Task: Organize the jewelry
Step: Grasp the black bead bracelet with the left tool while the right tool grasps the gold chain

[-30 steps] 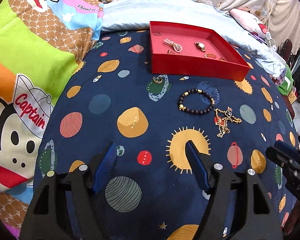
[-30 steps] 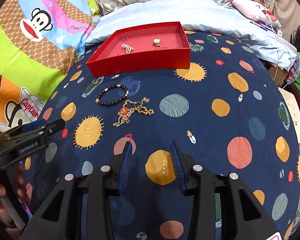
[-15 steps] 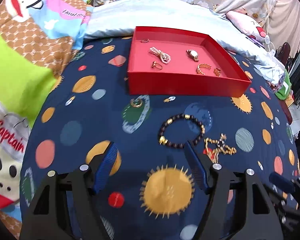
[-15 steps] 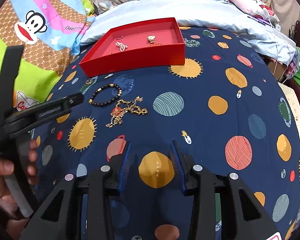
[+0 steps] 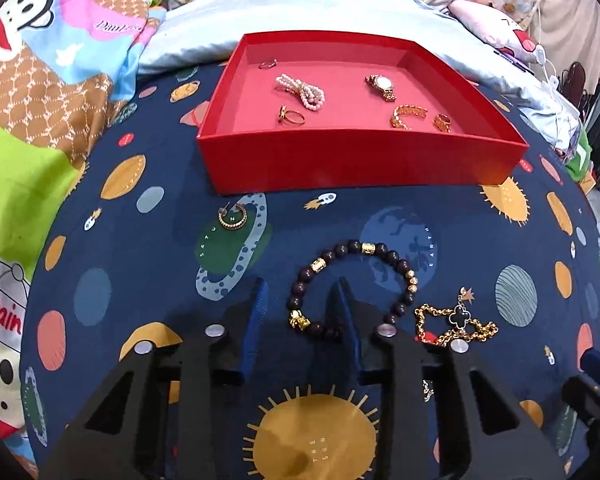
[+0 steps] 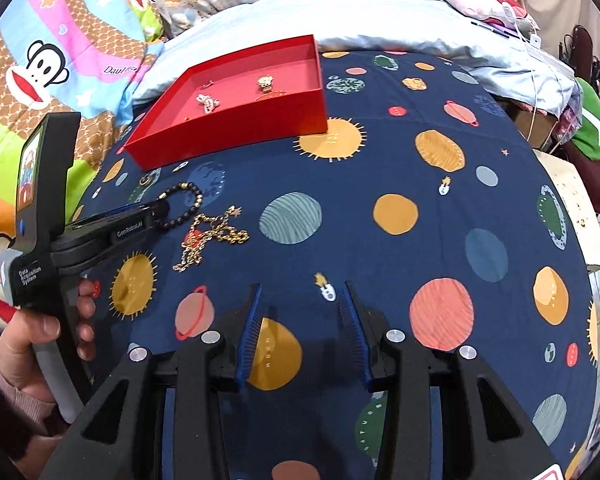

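Observation:
A dark beaded bracelet (image 5: 380,250) with gold beads lies on the navy planet-print blanket. My left gripper (image 5: 300,286) is lowered over it, and its jaws are closing with the bracelet's left arc between them. The pads are not pressing on the beads. A gold chain (image 5: 456,320) with a black clover lies just right of the bracelet, and a gold ear cuff (image 5: 232,216) to its upper left. Beyond them the red tray (image 5: 360,160) holds pearls (image 5: 302,88), a watch (image 5: 380,84) and rings. My right gripper (image 6: 300,296) hovers open over bare blanket. In its view the left gripper (image 6: 156,212) touches the bracelet (image 6: 188,190).
A pale blue pillow (image 5: 300,12) lies behind the tray. A bright monkey-print quilt (image 5: 40,80) covers the left side. The bed drops off at the right, where clothes and boxes (image 6: 588,128) pile up. A hand (image 6: 24,332) grips the left gripper's handle.
The left gripper moved forward and down to the bracelet, and its jaws narrowed around the bracelet's left arc. The right gripper drifted slightly, its jaws unchanged.

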Demonstrator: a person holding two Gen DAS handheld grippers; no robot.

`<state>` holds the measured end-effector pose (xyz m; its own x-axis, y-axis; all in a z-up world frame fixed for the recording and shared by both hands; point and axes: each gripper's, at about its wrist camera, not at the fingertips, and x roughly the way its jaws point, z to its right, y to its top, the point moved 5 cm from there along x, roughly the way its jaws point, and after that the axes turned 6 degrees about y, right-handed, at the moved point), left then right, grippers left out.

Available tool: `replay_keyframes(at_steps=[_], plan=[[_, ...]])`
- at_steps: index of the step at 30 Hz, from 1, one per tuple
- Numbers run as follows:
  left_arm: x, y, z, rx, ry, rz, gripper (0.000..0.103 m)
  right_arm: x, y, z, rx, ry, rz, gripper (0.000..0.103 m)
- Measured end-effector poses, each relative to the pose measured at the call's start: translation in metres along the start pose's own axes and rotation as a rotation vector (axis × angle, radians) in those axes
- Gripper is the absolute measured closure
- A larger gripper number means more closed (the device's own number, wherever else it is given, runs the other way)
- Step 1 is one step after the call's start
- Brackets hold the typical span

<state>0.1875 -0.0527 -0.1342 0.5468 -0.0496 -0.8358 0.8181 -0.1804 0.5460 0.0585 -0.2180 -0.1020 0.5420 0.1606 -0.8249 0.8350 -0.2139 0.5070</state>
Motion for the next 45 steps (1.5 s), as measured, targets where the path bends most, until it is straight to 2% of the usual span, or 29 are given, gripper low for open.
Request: replay_keyframes(at_steps=[1, 3, 9, 14, 20, 27, 34, 41, 45], plan=[[0.0, 0.0, 0.0, 0.0, -0.005, 0.001, 0.085, 0.0, 0.0, 0.001, 0.001, -0.001, 0.0, 0.064], [0.0, 0.002, 0.001, 0.004, -0.012, -0.001, 0.096, 0.0, 0.001, 0.002, 0.003, 0.003, -0.001, 0.064], [-0.015, -0.001, -0.004, 0.0, -0.051, 0.02, 0.096, 0.002, 0.001, -0.005, -0.007, 0.02, -0.006, 0.064], [-0.047, -0.005, -0.026, -0.034, -0.075, 0.053, 0.096, 0.004, 0.0, -0.014, -0.024, 0.038, -0.009, 0.064], [-0.078, -0.015, -0.058, -0.076, -0.069, 0.078, 0.096, 0.016, 0.004, -0.033, -0.052, 0.081, -0.022, 0.064], [-0.076, -0.027, -0.076, -0.102, -0.046, 0.058, 0.096, 0.043, 0.021, -0.057, -0.108, 0.091, -0.03, 0.074], [-0.068, -0.033, -0.081, -0.113, -0.044, 0.037, 0.096, 0.066, 0.036, -0.066, -0.12, 0.087, -0.046, 0.077], [-0.062, -0.036, -0.082, -0.118, -0.053, 0.021, 0.096, 0.08, 0.044, -0.068, -0.139, 0.066, -0.051, 0.086], [-0.06, -0.036, -0.082, -0.12, -0.056, 0.018, 0.096, 0.081, 0.046, -0.064, -0.14, 0.058, -0.051, 0.101]])
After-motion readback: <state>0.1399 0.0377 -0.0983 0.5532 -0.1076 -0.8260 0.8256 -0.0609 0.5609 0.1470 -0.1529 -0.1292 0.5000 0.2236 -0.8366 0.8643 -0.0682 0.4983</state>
